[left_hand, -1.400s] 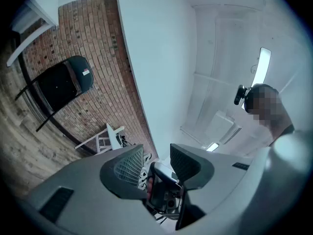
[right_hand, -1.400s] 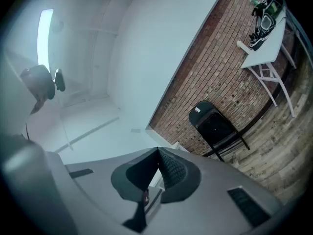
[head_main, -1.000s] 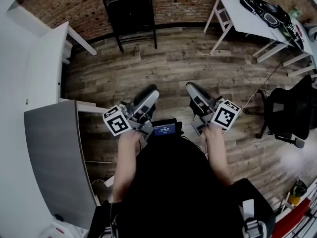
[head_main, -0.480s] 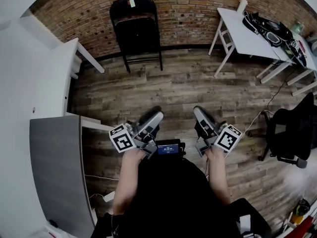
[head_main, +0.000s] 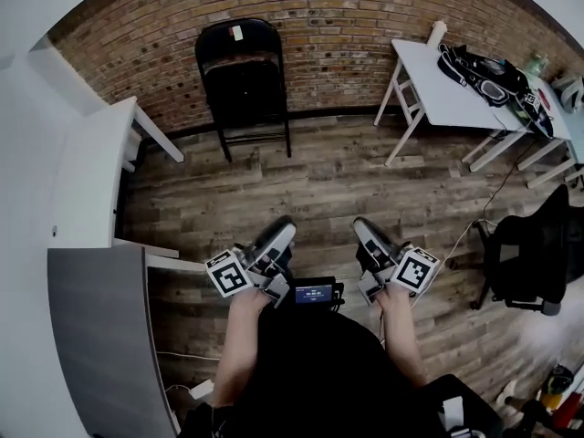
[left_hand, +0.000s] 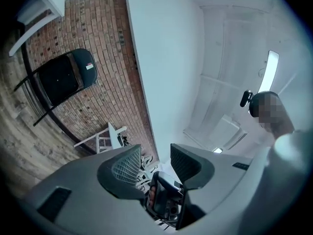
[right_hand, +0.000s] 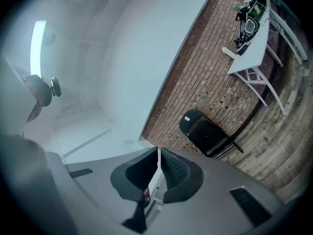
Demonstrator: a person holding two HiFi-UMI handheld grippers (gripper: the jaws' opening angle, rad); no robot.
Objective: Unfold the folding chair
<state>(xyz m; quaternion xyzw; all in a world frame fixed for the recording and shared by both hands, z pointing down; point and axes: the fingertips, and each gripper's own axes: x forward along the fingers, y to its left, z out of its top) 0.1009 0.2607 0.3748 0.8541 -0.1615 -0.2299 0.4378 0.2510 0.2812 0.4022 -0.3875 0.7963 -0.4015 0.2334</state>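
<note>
Folding chair (head_main: 242,80): black, upright and folded, at the foot of the brick wall (head_main: 338,26), its legs on the wooden floor (head_main: 328,181), with a small white label near the top of its backrest. It is well apart from both of my grippers, across bare floor, and nothing touches it. Left gripper (head_main: 278,231): in my left hand, low and close to my body, pointing toward the wall; its jaws stand apart with nothing between the pads, so it is released and empty. Right gripper (head_main: 365,229): in my right hand, beside the left one and pointing the same way; its pads are pressed together with nothing between them, so it is clenched on nothing. Marker cubes: one on each gripper, the left (head_main: 228,274) and the right (head_main: 415,270), just ahead of my hands. Small black device with a lit screen (head_main: 315,292): between the two grippers, at my front. White table, left (head_main: 87,172): along the left side, near the chair. Grey panel (head_main: 100,336): nearer me on that side. White table, right (head_main: 447,89): by the wall right of the chair, with a black bag (head_main: 479,67) on top. Black office chair (head_main: 534,254): far right, on the floor. Cable (head_main: 474,217): trailing across the boards near the office chair.
</note>
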